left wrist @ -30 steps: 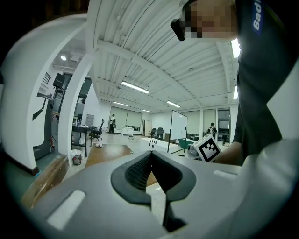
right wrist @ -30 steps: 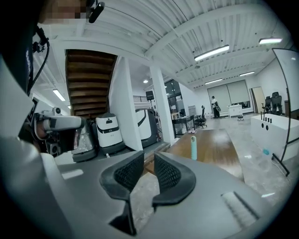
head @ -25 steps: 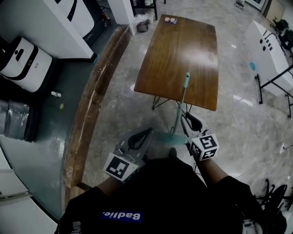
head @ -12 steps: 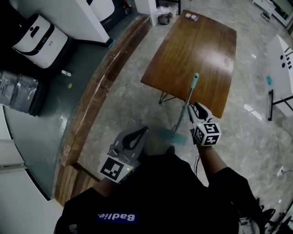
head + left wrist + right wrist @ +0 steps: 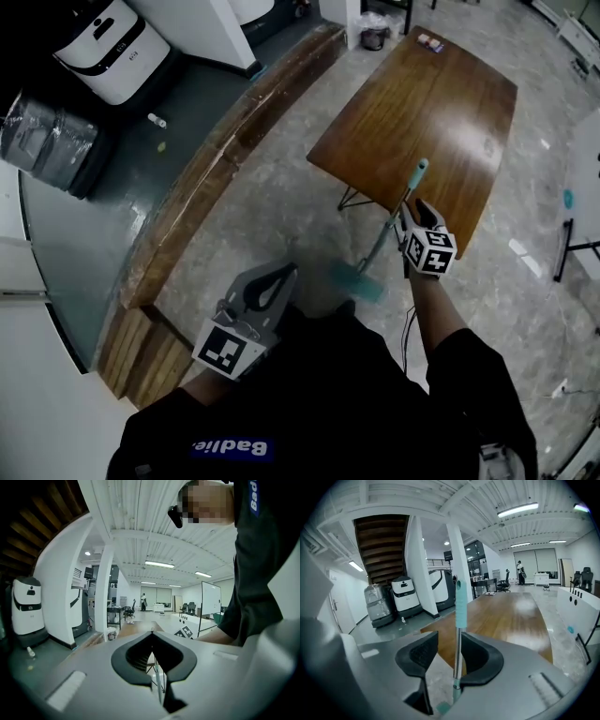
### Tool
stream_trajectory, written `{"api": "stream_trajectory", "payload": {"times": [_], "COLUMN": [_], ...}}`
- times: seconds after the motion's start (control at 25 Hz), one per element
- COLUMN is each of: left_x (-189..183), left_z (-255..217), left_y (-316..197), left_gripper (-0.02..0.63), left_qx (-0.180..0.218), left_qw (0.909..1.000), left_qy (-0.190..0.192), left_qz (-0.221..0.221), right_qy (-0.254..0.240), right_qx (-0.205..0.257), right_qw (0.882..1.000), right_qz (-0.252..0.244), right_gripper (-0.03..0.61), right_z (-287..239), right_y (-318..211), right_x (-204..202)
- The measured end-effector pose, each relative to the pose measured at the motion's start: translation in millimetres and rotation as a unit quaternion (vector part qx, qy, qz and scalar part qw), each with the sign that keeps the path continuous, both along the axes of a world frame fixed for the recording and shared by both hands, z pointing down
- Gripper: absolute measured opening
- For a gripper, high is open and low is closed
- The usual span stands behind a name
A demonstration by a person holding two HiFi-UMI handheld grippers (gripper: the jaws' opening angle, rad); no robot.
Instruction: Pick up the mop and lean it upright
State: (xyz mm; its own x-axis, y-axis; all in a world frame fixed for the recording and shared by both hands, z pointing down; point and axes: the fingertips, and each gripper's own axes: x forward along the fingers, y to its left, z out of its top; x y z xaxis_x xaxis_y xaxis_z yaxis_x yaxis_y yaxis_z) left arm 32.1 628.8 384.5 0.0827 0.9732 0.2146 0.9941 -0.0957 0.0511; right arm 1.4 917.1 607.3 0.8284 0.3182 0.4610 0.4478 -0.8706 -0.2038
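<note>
Mop [image 5: 389, 230] upright, shaft between the parted jaws of the right hand-held gripper [image 5: 449, 641], unclamped, jaws just opening wider; mop head [image 5: 356, 279] on the floor below and left of it. Likely the release step: top seemingly resting against the bench [image 5: 441, 103] ahead. Next: withdraw straight back, no nudging the shaft. Left hand-held gripper [image 5: 151, 634] closed, empty. Small bin [image 5: 373, 37] far ahead; contents indiscernible.

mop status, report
Left gripper shut, empty. Right gripper jaws just been opening, mop pole between them, not clamped. Mop upright at the table edge, head on floor. Nothing blocking.
</note>
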Motion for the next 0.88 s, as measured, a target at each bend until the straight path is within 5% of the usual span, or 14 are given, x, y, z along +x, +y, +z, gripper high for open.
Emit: {"api": "stream_trajectory", "payload": {"times": [0.88], "left_x": [-5.5], "left_z": [12.5], "left_y": [-8.0], "left_gripper": [0.018], "left_qx": [0.037], "left_qw": [0.9993], "left_qy": [-0.002], "left_qz": [-0.007], "right_qy": [-0.059], "right_qx": [0.008], "right_qw": [0.998], "right_qz": [0.000], "right_gripper": [0.155], "right_z": [62.6], "right_y": [27.8], "right_x": [35.5]}}
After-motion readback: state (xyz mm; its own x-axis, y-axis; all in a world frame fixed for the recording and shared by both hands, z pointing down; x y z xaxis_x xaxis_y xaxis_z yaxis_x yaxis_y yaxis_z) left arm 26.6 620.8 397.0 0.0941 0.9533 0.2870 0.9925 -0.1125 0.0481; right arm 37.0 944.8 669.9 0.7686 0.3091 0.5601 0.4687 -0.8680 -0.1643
